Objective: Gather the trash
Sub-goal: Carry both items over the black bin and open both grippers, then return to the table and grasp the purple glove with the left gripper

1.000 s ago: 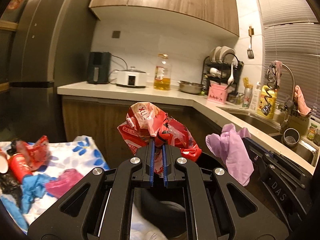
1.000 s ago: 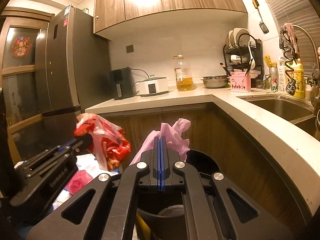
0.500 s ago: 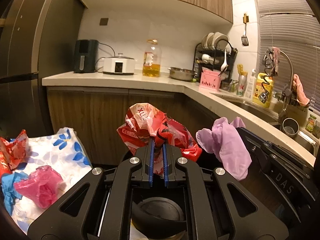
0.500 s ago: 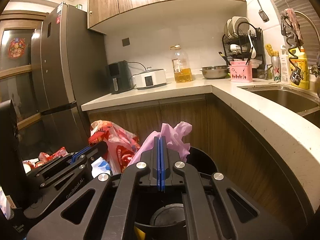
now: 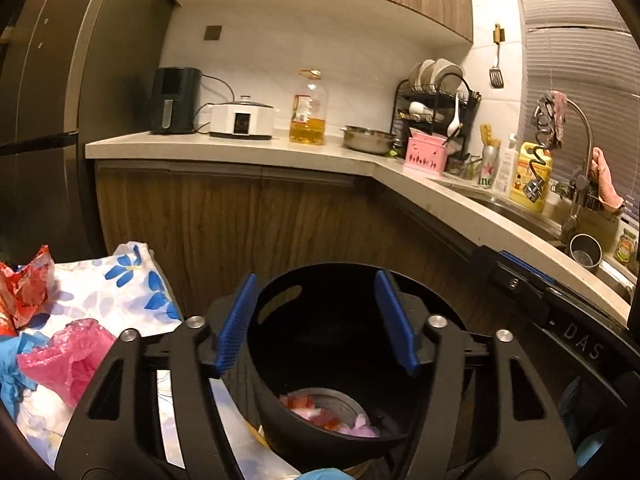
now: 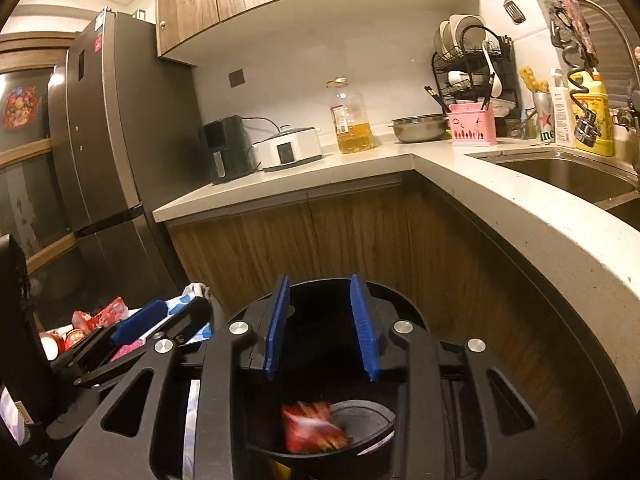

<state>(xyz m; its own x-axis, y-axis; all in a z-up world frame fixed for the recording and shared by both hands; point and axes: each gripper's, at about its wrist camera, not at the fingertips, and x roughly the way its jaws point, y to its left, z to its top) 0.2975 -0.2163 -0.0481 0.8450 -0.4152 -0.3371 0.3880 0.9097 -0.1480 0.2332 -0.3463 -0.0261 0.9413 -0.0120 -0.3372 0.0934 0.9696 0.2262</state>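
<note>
Two grippers, both over one black bin [image 5: 320,320]. Left gripper [image 5: 316,320]: jaws opening, blue pads well apart, nothing between them, touching nothing. Right gripper [image 6: 320,324]: jaws opening too, the gap narrower than the left's, likewise empty. Trash now lies in the bottom of the bin: red wrapper [image 6: 312,428], blurred in the right view, and beside it pale pink-purple scraps [image 5: 356,428] in the left view; how many pieces, cannot tell. Left of the bin, a low surface under a white cloth with blue flowers [image 5: 120,292] carries more trash: one crumpled pink bag [image 5: 68,360], one red crumpled wrapper [image 5: 24,288] at the far left edge, one blue piece [image 5: 12,372] partly cut off. The right view shows small red items [image 6: 76,336] there too, too small to count. Beyond, an L-shaped pale desk [image 5: 240,148] over wood-fronted cabinets. On it, counted: one dark air fryer [image 5: 174,100], one white cooker [image 5: 242,120], one oil bottle [image 5: 308,110] about a third full, one steel bowl [image 5: 368,140], one pink utensil caddy [image 5: 426,156], one black dish rack [image 5: 436,96] with plates. A steel sink [image 6: 560,172] sits at the right, its tap draped with a cloth; a yellow bottle [image 5: 530,176] and a green can [image 5: 488,168] stand beside it. Grey fridge [image 6: 112,140] at the left, wooden wall cupboards above, blinds on the right. Warm, dim light.
</note>
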